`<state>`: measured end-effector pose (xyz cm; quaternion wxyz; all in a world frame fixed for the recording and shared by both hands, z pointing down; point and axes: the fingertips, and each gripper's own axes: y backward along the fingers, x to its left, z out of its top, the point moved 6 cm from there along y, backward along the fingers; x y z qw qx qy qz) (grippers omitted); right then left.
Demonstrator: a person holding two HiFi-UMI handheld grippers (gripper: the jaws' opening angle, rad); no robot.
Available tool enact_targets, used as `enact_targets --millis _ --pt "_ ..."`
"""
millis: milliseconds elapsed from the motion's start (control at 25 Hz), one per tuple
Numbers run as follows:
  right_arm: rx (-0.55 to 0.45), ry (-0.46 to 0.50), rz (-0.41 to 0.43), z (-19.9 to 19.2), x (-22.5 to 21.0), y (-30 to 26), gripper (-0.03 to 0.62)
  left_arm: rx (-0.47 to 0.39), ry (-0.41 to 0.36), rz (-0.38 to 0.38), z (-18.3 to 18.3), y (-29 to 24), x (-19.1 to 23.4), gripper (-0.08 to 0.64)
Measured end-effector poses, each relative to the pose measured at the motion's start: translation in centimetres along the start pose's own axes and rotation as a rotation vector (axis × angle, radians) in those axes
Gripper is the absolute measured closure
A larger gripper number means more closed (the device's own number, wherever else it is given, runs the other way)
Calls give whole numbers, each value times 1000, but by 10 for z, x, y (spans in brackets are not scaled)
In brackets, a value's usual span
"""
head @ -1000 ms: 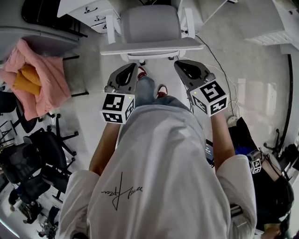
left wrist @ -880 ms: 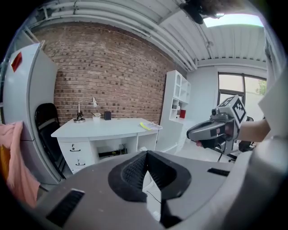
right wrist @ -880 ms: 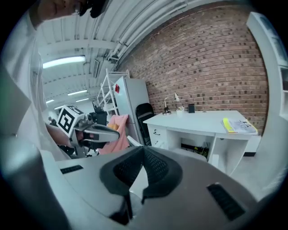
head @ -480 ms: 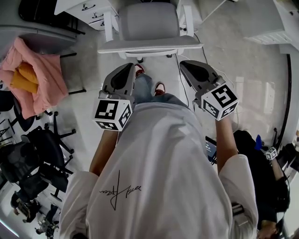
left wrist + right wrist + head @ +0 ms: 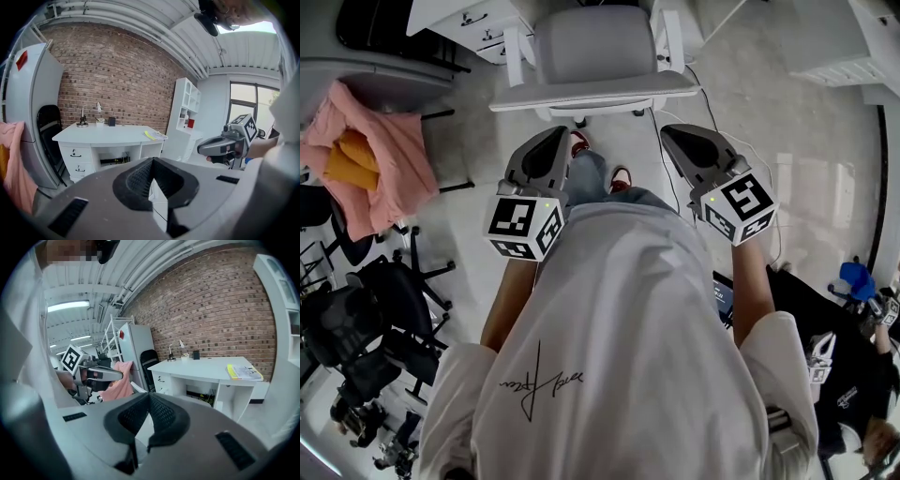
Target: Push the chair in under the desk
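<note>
A white and grey office chair (image 5: 595,47) stands just ahead of me, its backrest edge (image 5: 595,92) toward me and its seat facing the white desk (image 5: 459,19) at the top left. My left gripper (image 5: 558,141) and right gripper (image 5: 680,139) hover side by side a little short of the backrest, apart from it. Both are shut with nothing between the jaws. In the left gripper view the shut left gripper (image 5: 151,180) points at the desk (image 5: 108,136), with the right gripper (image 5: 220,146) beside it. The right gripper view shows the shut right gripper (image 5: 147,413), the desk (image 5: 206,369) and the left gripper (image 5: 101,375).
A pink cloth (image 5: 366,155) hangs over a chair at the left, with black chairs (image 5: 366,319) below it. A cable (image 5: 741,131) runs over the floor to the right of the chair. White shelving (image 5: 844,56) stands at the far right, and a person (image 5: 825,375) crouches at the lower right.
Both grippers have drawn back slightly from the chair's backrest and spread a little apart. They stayed shut. The person at the lower right has shifted.
</note>
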<state>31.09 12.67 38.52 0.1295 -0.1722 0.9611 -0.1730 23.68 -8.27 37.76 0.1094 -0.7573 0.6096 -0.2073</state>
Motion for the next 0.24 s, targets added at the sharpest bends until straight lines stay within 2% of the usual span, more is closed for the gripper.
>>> enact_targets --millis 240 --pt "-16 -9 -1 1 -1 11 566 22 2 -9 0 0 -8 555"
